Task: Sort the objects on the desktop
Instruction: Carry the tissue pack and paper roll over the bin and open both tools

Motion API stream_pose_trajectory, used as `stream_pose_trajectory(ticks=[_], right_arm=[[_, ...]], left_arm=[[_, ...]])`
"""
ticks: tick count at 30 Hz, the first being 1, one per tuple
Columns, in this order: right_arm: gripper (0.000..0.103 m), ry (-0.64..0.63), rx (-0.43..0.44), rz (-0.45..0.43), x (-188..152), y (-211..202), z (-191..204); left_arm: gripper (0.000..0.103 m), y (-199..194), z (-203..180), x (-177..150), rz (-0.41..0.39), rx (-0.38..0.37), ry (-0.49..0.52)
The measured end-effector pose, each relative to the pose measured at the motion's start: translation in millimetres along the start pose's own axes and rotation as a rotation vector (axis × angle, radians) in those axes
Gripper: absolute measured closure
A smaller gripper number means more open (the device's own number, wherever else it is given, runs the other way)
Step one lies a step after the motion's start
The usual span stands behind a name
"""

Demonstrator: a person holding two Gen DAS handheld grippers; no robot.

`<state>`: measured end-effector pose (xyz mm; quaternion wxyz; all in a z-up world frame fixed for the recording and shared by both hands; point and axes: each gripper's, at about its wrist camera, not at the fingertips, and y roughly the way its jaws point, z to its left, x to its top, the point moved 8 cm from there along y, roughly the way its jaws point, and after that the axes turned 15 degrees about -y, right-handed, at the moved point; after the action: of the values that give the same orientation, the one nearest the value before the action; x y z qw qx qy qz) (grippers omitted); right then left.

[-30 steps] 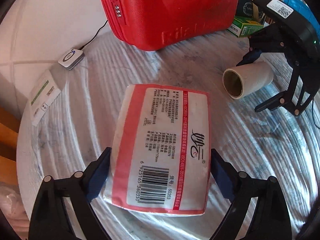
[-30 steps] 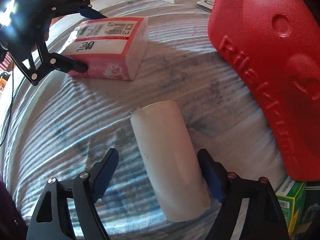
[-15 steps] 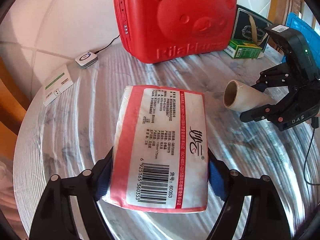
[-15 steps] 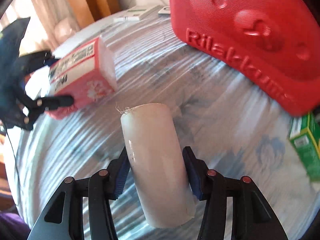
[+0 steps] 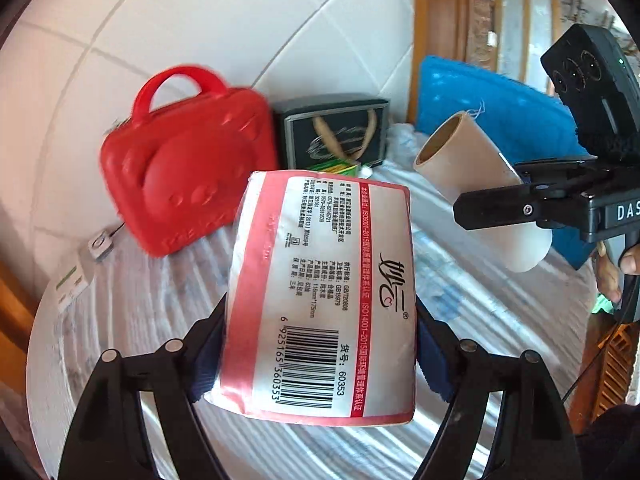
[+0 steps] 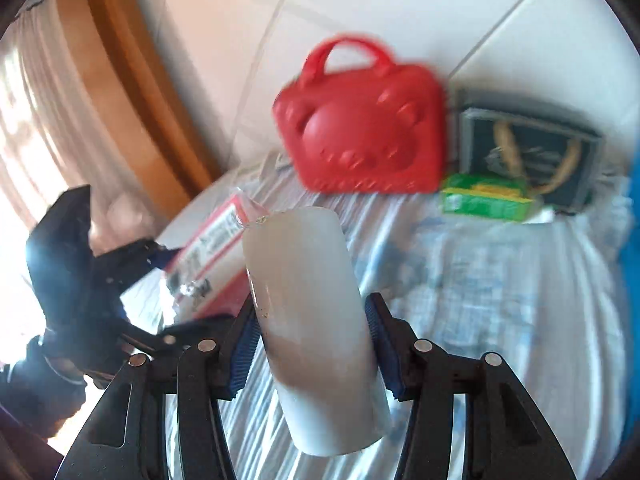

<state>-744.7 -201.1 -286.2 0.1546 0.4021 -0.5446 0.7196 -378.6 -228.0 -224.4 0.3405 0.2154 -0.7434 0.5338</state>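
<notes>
Red-and-white plastic wrap fills the middle of the left wrist view: a tissue pack [image 5: 320,300], printed label and barcode facing the camera, is held off the table [image 5: 120,308] between the pads of the left gripper [image 5: 316,354], which press its two long sides near the lower end. The wrap dents slightly at the pads, so the pack looks soft, light and squashy; a hold across its width near the middle seems safest, since the glossy film could slip. At ten o'clock from the pack a red case [image 5: 180,168] stands at the back of the table; at twelve o'clock is a dark box [image 5: 332,132], with a green box [image 5: 336,168] just showing above the pack's top edge. At two o'clock the right gripper [image 5: 516,200] holds a roll [image 5: 480,184] in the air, its open cardboard core facing the camera, in front of a blue bin [image 5: 480,92]. In the right wrist view, which is blurred, the roll [image 6: 316,308] runs from six o'clock up to the centre, clamped across its width by the right gripper [image 6: 310,344] with the jaws fairly narrow. It looks stiff enough to hold its shape, light, and smooth, so a firm grip mid-length suits it; its hollow core could crush under hard pressure. At nine o'clock the left gripper [image 6: 160,292] carries the pack [image 6: 212,256]. The case [image 6: 360,136] stands at twelve o'clock, the green box [image 6: 484,196] and dark box [image 6: 528,156] at two o'clock.
</notes>
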Motion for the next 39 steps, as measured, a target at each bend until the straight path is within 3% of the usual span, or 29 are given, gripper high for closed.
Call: stream_pose_trajectory(ticks=[11, 15, 19, 22, 23, 24, 25, 30, 33, 34, 35, 37, 39], right_arm=[[0.051, 0.127, -0.454, -0.294, -33, -294, -94], [0.051, 0.144, -0.581, -0.315, -51, -374, -149], [0.051, 0.177, -0.661, -0.318, -71, -428, -209], [0.049, 0.218, -0.751, -0.298, -87, -452, -259], [0.043, 0.245, -0.776, -0.288, -94, -458, -274], [0.024, 0.266, -0.795, -0.291, -101, -464, -288], [0.011, 0.283, -0.817, -0.304, -106, -473, -297], [0.000, 0.332, -0.800, -0.415, -122, -497, -299], [0.000, 0.343, -0.749, -0.454, -129, -493, -290], [0.000, 0.338, -0.737, -0.459, -130, -491, -285], [0.000, 0.326, -0.739, -0.462, -130, -490, -278], [0.000, 0.326, -0.768, -0.463, -136, -492, -267], [0.000, 0.331, -0.768, -0.489, -140, -496, -257]], left_arm=[[0.023, -26, -291, 105, -0.202, -0.333, 0.264], [0.022, -13, -390, 136, -0.226, -0.411, 0.291], [0.022, 14, -464, 159, -0.228, -0.409, 0.310], [0.019, 31, -504, 179, -0.237, -0.342, 0.298], [0.018, 34, -512, 185, -0.249, -0.306, 0.300], [0.018, 36, -518, 192, -0.265, -0.267, 0.301], [0.018, 37, -521, 196, -0.277, -0.236, 0.298], [0.014, 27, -510, 196, -0.302, -0.157, 0.244], [0.013, 13, -510, 189, -0.320, -0.195, 0.208], [0.011, 8, -517, 187, -0.327, -0.202, 0.221], [0.000, 6, -524, 186, -0.318, -0.223, 0.255], [0.000, 9, -543, 183, -0.287, -0.210, 0.299], [0.000, -4, -544, 181, -0.320, -0.197, 0.316]])
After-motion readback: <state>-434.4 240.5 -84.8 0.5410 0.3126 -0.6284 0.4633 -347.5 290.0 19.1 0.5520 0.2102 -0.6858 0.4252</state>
